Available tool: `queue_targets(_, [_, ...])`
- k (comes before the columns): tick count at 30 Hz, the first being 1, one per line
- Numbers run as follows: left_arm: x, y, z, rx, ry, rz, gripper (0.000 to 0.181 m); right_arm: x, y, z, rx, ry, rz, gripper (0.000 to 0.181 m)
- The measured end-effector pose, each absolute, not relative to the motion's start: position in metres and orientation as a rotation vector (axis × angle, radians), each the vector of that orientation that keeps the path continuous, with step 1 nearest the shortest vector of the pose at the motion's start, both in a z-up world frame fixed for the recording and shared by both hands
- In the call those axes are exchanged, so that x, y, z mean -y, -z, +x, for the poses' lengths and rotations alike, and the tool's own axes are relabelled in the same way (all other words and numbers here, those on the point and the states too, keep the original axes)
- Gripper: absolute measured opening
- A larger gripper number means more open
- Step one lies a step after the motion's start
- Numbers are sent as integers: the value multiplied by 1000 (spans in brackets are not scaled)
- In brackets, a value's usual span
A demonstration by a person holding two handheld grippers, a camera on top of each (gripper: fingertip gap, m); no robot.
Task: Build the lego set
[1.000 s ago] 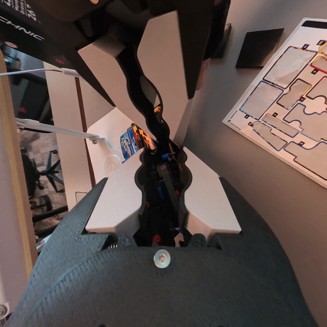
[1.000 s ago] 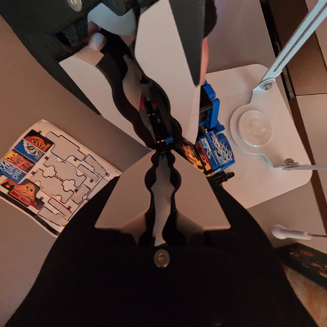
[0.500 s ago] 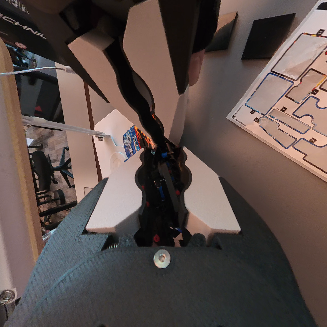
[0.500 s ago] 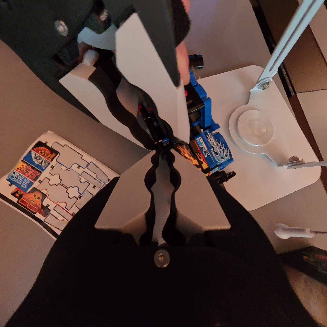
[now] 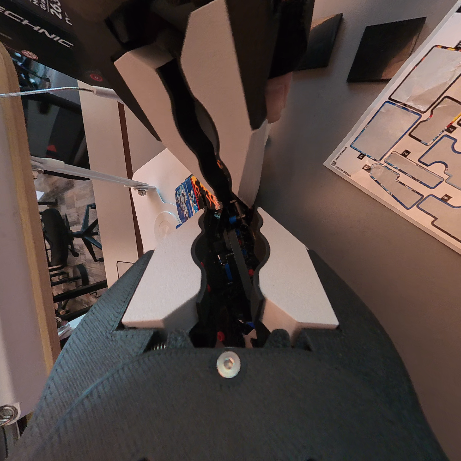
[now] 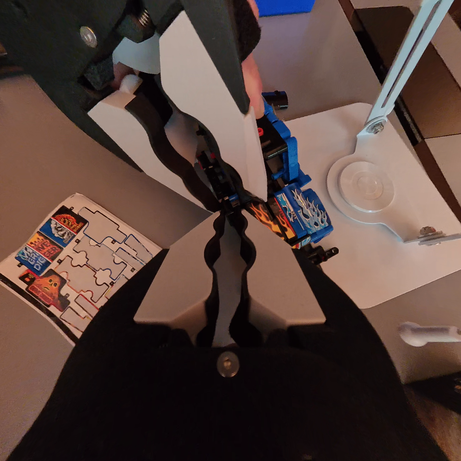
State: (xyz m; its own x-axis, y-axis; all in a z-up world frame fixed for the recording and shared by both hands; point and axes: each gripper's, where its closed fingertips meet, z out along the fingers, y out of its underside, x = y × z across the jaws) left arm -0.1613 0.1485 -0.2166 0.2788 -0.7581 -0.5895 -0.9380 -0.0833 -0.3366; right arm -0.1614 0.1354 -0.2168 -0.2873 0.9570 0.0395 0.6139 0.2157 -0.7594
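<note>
While the left gripper (image 5: pixel 230 214) clamps the model (image 6: pixel 296 209), the right gripper (image 6: pixel 230 214) pinches its black end above the table (image 6: pixel 62 149).

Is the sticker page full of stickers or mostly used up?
Mostly used up. On the sticker sheet, most outlines are bare, and only a few colourful stickers remain at one end.

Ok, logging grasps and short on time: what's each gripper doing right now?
Left gripper: shut on the lego model, which fills the gap between its fingers.
Right gripper: tips pinch the model's dark edge.
</note>
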Motion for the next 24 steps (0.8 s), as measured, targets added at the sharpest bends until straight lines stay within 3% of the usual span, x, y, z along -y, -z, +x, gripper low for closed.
queue_targets(7, [-147, 218, -159, -1517, -342, -1860, 44, -131, 220, -157, 2032, -876, -1451, 7])
queue_targets(24, [-148, 215, -161, -1475, -352, -1867, 34, -137, 217, -160, 1965, -934, -1487, 7])
